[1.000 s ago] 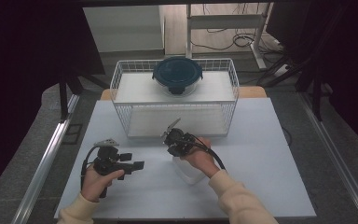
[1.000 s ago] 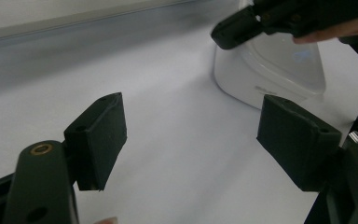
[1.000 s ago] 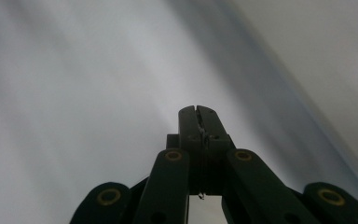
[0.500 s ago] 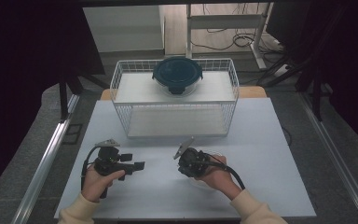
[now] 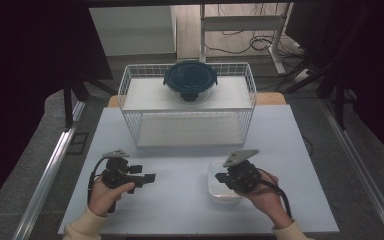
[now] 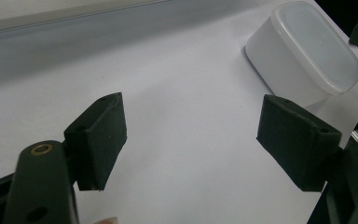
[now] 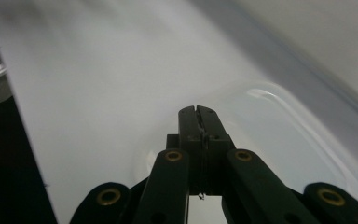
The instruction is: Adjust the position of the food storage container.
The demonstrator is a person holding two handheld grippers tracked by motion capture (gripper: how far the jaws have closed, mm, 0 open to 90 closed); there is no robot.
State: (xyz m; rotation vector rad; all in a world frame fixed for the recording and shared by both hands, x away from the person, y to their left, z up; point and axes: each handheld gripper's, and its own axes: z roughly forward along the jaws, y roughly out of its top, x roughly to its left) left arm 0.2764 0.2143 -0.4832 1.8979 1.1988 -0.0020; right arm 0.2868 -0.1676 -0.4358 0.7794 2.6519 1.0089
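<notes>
With the right gripper [image 5: 224, 176] pinched shut and seemingly empty over the tub [image 5: 221, 190], and the left gripper [image 5: 149, 177] wide open, a careless nudge could slide it away.

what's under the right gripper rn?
A translucent plastic container on the white table, directly beneath the shut right gripper. Its near right part is covered by the gripper and hand.

The right gripper [image 5: 219, 177] has travelled across the white table [image 5: 180, 210] — from a spot close in front of the white wire basket [image 5: 190, 131], near the table's middle, back toward the near edge and toward the right-hand side. The translucent, rounded plastic container [image 5: 220, 192] it was over a second ago has moved with it and now sits nearer the near edge — the gripper's shut jaws are over its rim.
</notes>
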